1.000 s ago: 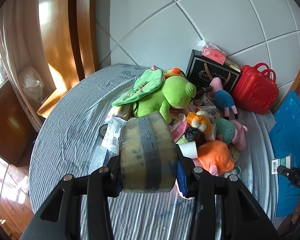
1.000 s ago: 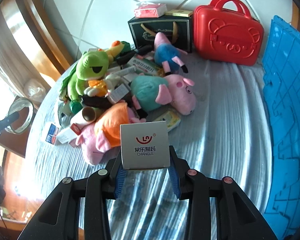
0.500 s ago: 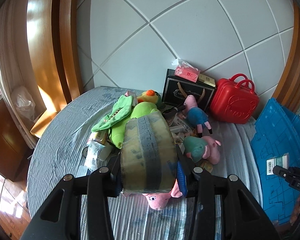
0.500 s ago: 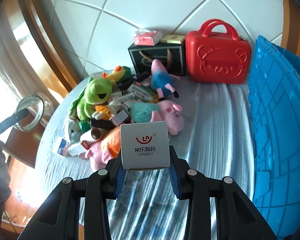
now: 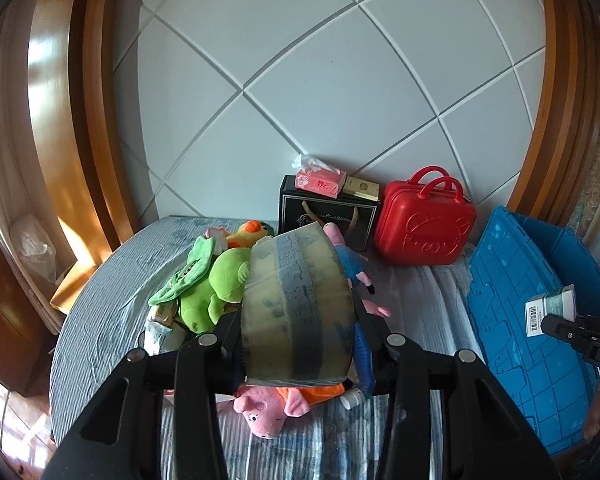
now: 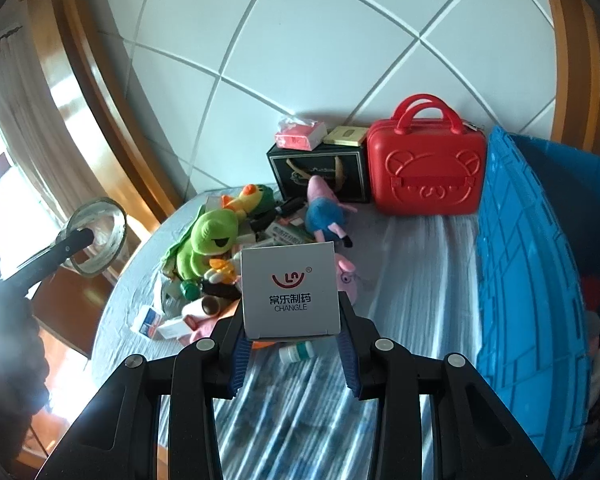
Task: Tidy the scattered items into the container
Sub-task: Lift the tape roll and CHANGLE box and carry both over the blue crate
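My left gripper [image 5: 298,344] is shut on a wide roll of clear tape [image 5: 296,308] and holds it above the bed. My right gripper [image 6: 292,346] is shut on a white CHANGLE medicine box [image 6: 290,294], also held above the bed. The box and the right gripper also show at the right edge of the left wrist view [image 5: 550,314]. The blue crate [image 6: 536,280] stands at the right of the bed. A pile of plush toys and small boxes lies on the bed, with a green frog [image 6: 208,240] and a pink pig [image 5: 272,408].
A red toy suitcase [image 6: 426,168] and a black gift bag [image 6: 320,172] with tissue packs on top stand against the tiled wall. A small white bottle [image 6: 296,352] lies on the striped bedsheet [image 6: 412,264]. A wooden frame borders the bed at the left.
Both grippers have risen and pulled back from the pile with their loads. The blue crate has come further into both views.
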Available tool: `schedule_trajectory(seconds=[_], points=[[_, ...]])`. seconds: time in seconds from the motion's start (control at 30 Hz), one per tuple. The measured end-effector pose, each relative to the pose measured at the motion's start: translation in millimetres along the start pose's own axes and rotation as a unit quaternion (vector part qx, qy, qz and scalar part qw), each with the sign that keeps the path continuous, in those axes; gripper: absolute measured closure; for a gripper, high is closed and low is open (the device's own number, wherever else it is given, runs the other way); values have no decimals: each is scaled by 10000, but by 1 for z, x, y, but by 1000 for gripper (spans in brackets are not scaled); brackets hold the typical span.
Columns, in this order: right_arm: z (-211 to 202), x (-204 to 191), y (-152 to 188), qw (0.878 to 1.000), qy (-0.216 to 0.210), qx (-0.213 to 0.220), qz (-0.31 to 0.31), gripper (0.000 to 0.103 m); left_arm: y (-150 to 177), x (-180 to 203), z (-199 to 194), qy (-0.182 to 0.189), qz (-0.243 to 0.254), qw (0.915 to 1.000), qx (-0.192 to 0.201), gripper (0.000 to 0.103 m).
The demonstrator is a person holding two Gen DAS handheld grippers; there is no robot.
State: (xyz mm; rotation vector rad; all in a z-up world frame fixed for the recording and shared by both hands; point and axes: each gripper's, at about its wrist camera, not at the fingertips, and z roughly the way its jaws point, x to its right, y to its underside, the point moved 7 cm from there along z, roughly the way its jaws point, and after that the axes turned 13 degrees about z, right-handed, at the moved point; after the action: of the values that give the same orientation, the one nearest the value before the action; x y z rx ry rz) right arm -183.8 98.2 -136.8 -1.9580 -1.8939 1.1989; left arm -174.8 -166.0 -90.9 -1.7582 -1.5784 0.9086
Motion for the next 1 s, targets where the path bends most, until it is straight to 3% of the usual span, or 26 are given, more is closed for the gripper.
schedule_trajectory(seconds=[0.63, 1.0], points=[[-85, 55, -43, 9982, -337, 496, 84, 66, -72, 144, -19, 472, 503, 9958, 596, 62], [-129, 103, -58, 9963, -297, 759, 278, 66, -107, 232, -29, 849, 915, 9883, 872, 62]])
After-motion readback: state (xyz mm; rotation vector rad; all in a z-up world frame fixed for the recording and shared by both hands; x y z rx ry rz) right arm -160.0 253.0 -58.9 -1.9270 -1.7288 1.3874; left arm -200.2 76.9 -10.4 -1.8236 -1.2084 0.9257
